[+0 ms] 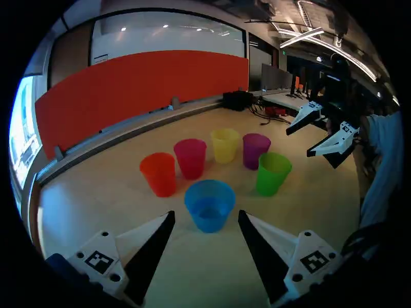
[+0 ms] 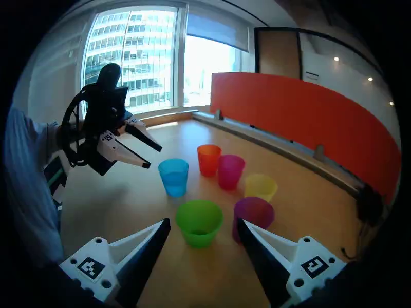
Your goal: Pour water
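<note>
While my left gripper point(image 1: 206, 212) hovers over the pale wooden table point(image 1: 308, 200), its jaws spread wide, the translucent blue plastic cup point(image 1: 209, 206) stands just ahead between them, untouched; my right gripper point(image 2: 203, 221), jaws also spread, faces a translucent green plastic cup point(image 2: 199, 227) nearby.

My left gripper point(image 1: 206, 212) and right gripper point(image 2: 203, 220) had white fingers point(image 1: 134, 234) with black inner faces. Each finger carried a square black-and-white marker point(image 1: 98, 261) and small dark screws. I wore a light blue sleeve point(image 2: 23, 185), and a black cable point(image 2: 68, 123) looped behind the left gripper.
</note>
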Demonstrator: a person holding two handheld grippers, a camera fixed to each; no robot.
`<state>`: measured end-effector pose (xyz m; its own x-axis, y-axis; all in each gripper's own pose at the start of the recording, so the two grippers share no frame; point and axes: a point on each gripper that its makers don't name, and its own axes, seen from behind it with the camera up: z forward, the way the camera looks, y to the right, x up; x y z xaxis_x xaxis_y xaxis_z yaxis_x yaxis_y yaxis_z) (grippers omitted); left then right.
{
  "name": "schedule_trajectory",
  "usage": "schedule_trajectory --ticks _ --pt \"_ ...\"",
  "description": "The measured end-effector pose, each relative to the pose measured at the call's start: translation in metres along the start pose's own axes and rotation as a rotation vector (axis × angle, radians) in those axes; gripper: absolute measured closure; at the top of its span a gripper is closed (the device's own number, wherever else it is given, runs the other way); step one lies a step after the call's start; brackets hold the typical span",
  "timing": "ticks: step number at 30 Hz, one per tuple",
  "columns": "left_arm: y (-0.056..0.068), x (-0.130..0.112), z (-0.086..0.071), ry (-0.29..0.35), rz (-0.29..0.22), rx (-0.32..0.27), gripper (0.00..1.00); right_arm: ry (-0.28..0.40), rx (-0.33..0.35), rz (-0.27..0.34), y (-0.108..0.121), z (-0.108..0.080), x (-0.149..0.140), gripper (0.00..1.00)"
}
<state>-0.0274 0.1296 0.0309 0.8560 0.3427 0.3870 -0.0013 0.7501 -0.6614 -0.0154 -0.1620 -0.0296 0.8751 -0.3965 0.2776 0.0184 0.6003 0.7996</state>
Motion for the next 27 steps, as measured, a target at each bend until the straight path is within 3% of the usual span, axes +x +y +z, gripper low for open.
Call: schedule_trajectory --ticks 12,27 --pt "0.004 -0.02 0.016 -0.062 0.014 -0.028 0.09 -0.041 0.015 0.002 -0.005 0.017 -0.024 0.0" --pt "0.001 -0.027 0.043 -0.095 0.009 -0.046 0.08 -0.072 0.014 0.017 -0.003 0.035 -0.039 0.0"
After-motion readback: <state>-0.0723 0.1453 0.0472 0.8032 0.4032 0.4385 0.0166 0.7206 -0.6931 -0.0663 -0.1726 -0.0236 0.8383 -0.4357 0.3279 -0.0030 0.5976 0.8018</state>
